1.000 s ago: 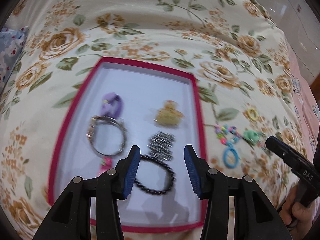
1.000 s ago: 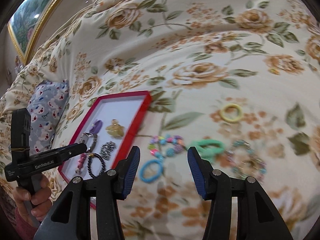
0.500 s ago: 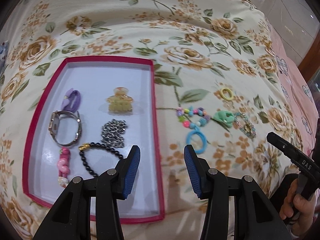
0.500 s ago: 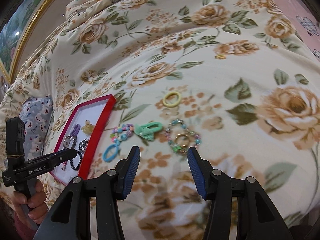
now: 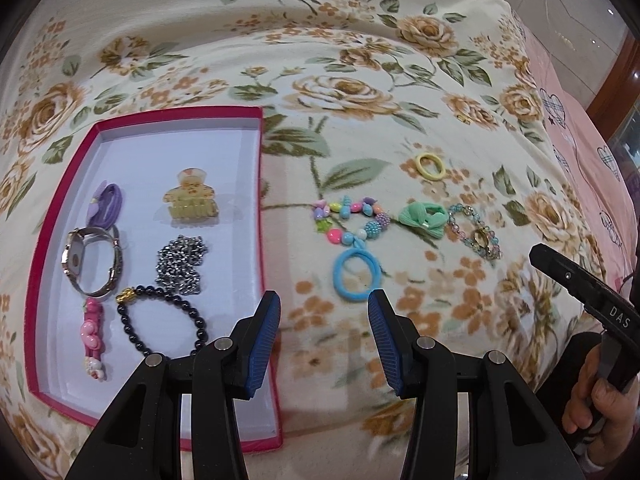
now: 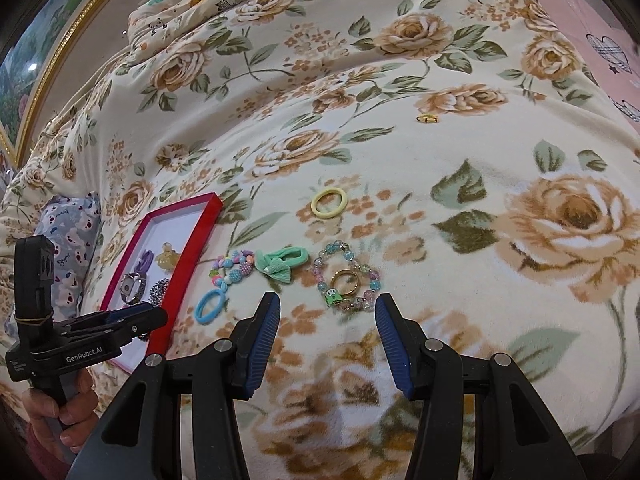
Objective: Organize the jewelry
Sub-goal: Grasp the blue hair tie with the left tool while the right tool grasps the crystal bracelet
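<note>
Red-rimmed tray [image 5: 262,216] lies on the floral bedspread [image 5: 360,60], left of the loose pieces; bare blanket lies between its right rim and the blue hair tie [image 5: 356,274]. Left gripper [image 5: 324,336] has its jaws apart, empty, above the tray's right edge. Right gripper [image 6: 328,336] also apart, empty, just short of the pastel bead bracelet [image 6: 348,282]. Left view alone shows the tray's black bead bracelet [image 5: 164,322] and pink clip [image 5: 93,338]. Right view alone shows a small gold ring [image 6: 427,118] far up the bedspread.
</note>
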`<action>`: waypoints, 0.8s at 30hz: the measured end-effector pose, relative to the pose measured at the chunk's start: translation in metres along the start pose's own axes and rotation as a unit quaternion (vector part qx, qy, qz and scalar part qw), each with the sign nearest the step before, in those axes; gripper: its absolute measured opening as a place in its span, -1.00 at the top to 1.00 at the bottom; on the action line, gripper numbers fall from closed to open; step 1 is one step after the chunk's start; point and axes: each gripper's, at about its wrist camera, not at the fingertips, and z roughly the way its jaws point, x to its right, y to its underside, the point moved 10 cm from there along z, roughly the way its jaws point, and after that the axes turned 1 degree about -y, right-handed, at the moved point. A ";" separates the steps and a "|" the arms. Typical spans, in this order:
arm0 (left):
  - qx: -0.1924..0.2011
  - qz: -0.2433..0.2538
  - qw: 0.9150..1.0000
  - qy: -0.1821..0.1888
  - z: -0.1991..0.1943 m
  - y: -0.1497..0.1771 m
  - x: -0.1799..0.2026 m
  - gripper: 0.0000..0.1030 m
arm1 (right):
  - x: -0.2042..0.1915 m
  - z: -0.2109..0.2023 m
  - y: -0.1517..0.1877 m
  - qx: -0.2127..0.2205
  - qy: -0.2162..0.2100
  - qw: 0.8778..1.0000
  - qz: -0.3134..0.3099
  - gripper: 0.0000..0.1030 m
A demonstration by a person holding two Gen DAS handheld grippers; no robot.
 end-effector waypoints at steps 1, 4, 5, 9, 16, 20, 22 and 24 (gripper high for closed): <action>-0.001 0.002 1.000 0.000 0.002 0.000 0.001 0.11 | 0.001 0.001 0.000 -0.001 0.001 1.000 0.000 0.00; -0.006 0.007 1.000 -0.001 0.008 -0.001 0.005 0.11 | 0.004 0.006 -0.002 -0.006 0.005 1.000 -0.002 0.00; -0.007 0.009 1.000 -0.001 0.010 -0.001 0.006 0.11 | 0.004 0.008 -0.003 -0.007 0.005 1.000 -0.003 0.01; -0.013 0.018 1.000 -0.001 0.018 -0.003 0.011 0.11 | 0.002 0.022 -0.006 -0.020 0.005 1.000 -0.017 0.02; -0.025 0.036 0.999 0.001 0.031 -0.005 0.019 0.06 | 0.001 0.042 -0.015 -0.033 0.004 0.999 -0.026 0.03; -0.030 0.046 0.998 -0.001 0.041 -0.009 0.022 0.06 | 0.001 0.051 -0.018 -0.043 0.008 0.998 -0.034 0.05; -0.036 0.049 0.998 -0.002 0.048 -0.011 0.024 0.06 | 0.002 0.057 -0.018 -0.050 0.014 0.998 -0.039 0.09; -0.046 0.054 0.998 0.001 0.056 -0.010 0.027 0.06 | 0.003 0.063 -0.019 -0.055 0.019 0.997 -0.044 0.11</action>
